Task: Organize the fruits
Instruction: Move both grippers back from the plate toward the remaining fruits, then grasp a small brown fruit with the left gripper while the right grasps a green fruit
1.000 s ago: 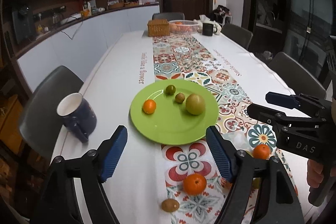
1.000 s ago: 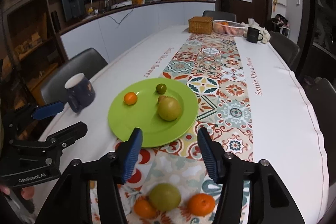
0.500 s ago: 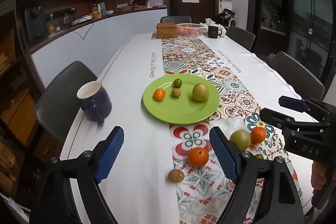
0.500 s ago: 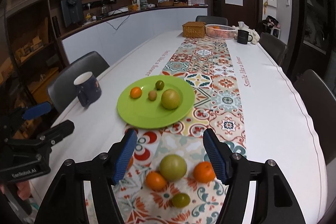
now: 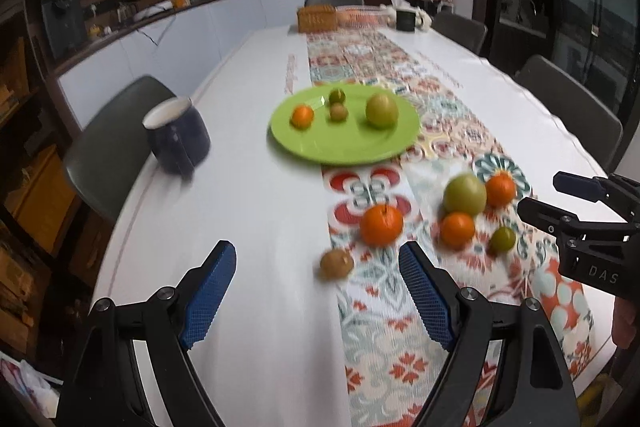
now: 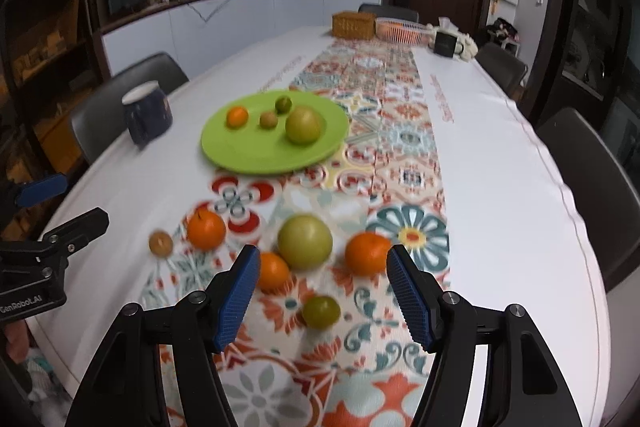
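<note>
Both views showed the green plate (image 5: 320, 151) with four fruits at 12 o'clock, six loose fruits (image 6: 305, 242) nearer; left gripper (image 5: 318, 283) and right gripper (image 6: 322, 285) gaped empty, having just widened.

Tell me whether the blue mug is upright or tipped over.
Upright: the blue mug stands on the table, its white rim facing up.

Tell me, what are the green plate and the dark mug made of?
Green plate: smooth and glossy with a bright highlight, probably plastic or glazed ceramic; the look leaves it open. Dark mug: navy outside, white inside, thick wall, likely glazed ceramic, though blur hides detail.
</note>
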{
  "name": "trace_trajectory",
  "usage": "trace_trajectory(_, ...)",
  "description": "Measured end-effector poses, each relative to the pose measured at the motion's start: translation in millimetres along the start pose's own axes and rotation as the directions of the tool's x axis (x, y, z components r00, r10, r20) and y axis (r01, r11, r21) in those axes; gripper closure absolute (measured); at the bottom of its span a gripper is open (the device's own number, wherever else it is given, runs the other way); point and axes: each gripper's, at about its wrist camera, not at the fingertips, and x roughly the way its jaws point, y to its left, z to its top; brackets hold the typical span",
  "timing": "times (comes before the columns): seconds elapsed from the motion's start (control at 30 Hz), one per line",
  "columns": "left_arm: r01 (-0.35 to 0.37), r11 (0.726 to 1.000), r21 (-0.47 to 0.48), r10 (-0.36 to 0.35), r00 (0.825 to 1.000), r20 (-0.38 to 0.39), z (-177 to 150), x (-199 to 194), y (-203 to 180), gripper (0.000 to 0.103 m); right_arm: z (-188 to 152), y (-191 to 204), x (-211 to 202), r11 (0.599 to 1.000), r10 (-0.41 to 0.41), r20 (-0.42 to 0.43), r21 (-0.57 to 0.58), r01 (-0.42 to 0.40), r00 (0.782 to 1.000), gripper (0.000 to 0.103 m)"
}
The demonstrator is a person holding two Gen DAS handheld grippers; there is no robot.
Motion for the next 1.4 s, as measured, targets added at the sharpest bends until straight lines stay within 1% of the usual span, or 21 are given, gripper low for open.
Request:
trace_trajectory(0.13,-0.002,1.000,0.017,0.003,0.999,-0.042,-10.7,10.2,-4.9,0.019,-12.2,-3.5,8.5,1.000,0.004,-0.059,0.018,-0.003,0.998,0.037)
trace_trajectory(0.33,-0.005,1.000,0.026,0.007,0.996,-0.091,-21.3,28.3,-3.6,0.019,-20.7,-2.7,19.8,1.000,0.001,-0.108,0.017,0.001,0.994,0.039)
trace_trajectory(0.47,-0.009,0.999,0.042,0.013,0.995,-0.094,-20.4,37.7,-1.9,0.019,-26.4,0.1,33.2,1.000,0.017,-0.159,0.019,-0.014,0.987,0.046)
trace_trajectory(0.6,-0.003,0.998,0.057,0.008,0.996,-0.084,-17.2,46.2,-1.7,0.020,-28.3,1.8,43.4,1.000,0.024,-0.180,0.020,-0.021,0.983,0.052)
trace_trajectory(0.73,0.007,0.998,0.061,-0.001,0.996,-0.087,-12.0,57.5,-1.6,0.024,-27.2,2.2,49.0,0.999,0.026,-0.190,0.023,-0.022,0.982,0.058)
trace_trajectory(0.8,0.022,0.998,0.055,-0.017,0.995,-0.094,-10.3,64.0,-1.4,0.026,-26.5,2.4,51.6,1.000,0.024,-0.192,0.019,-0.021,0.981,0.062)
trace_trajectory(0.87,0.035,0.998,0.044,-0.030,0.994,-0.108,-9.4,70.4,-0.5,0.033,-26.0,3.4,53.3,1.000,0.020,-0.193,0.010,-0.018,0.981,0.067)
trace_trajectory(0.93,0.048,0.998,0.033,-0.044,0.992,-0.119,-9.9,75.4,-0.5,0.037,-25.3,3.9,55.4,1.000,0.013,-0.195,0.005,-0.013,0.981,0.069)
trace_trajectory(0.97,0.051,0.998,0.028,-0.047,0.991,-0.125,-10.1,77.9,-0.8,0.040,-25.5,3.9,56.1,1.000,0.010,-0.196,0.003,-0.010,0.981,0.069)
trace_trajectory(1.1,0.067,0.998,0.020,-0.064,0.989,-0.135,-12.0,85.5,-3.6,0.045,-24.7,2.4,59.5,1.000,0.005,-0.202,0.004,-0.004,0.979,0.071)
trace_trajectory(1.13,0.067,0.998,0.018,-0.064,0.988,-0.140,-12.5,87.3,-3.9,0.048,-24.9,1.7,60.3,1.000,0.005,-0.204,0.006,-0.004,0.979,0.071)
trace_trajectory(1.17,0.069,0.998,0.010,-0.067,0.987,-0.144,-13.0,89.3,-3.6,0.054,-25.0,1.3,61.6,1.000,0.007,-0.209,0.009,-0.005,0.978,0.071)
trace_trajectory(1.3,0.089,0.996,-0.012,-0.090,0.983,-0.157,-14.0,94.1,-4.1,0.065,-25.3,1.3,63.8,1.000,0.008,-0.209,0.007,-0.006,0.978,0.072)
trace_trajectory(1.37,0.097,0.995,-0.013,-0.098,0.982,-0.160,-14.4,95.0,-4.8,0.073,-25.3,2.1,64.3,1.000,0.013,-0.207,0.008,-0.012,0.978,0.072)
trace_trajectory(1.4,0.099,0.995,-0.010,-0.100,0.982,-0.159,-14.3,95.4,-5.3,0.073,-25.6,2.2,64.4,1.000,0.014,-0.205,0.008,-0.013,0.979,0.072)
